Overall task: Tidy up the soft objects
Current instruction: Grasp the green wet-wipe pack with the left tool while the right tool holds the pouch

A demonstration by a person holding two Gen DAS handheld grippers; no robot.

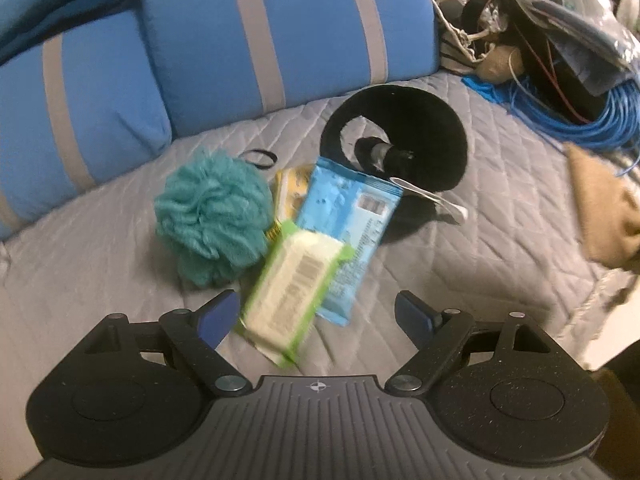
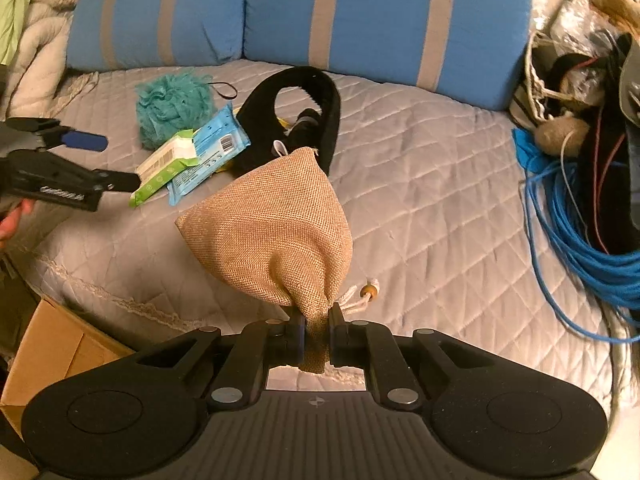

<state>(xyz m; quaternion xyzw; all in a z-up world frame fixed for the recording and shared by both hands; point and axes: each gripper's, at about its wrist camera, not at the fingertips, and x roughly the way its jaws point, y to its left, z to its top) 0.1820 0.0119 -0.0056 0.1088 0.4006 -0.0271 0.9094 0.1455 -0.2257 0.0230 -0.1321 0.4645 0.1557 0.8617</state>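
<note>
Pinching the tan woven burlap drawstring pouch (image 2: pixel 272 232) by its neck, your right gripper (image 2: pixel 316 330) holds it above the grey quilted bedspread (image 2: pixel 420 184). Your left gripper (image 1: pixel 316 316), spread wide and empty, faces the green-edged wipes packet (image 1: pixel 294 292); it probably needs grasping next.

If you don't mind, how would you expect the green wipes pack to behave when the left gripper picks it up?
The green wipes pack looks soft and film-wrapped, so it would probably flex and might slip. It leans on the blue pack, which may shift. The open left gripper seems wide enough.
</note>
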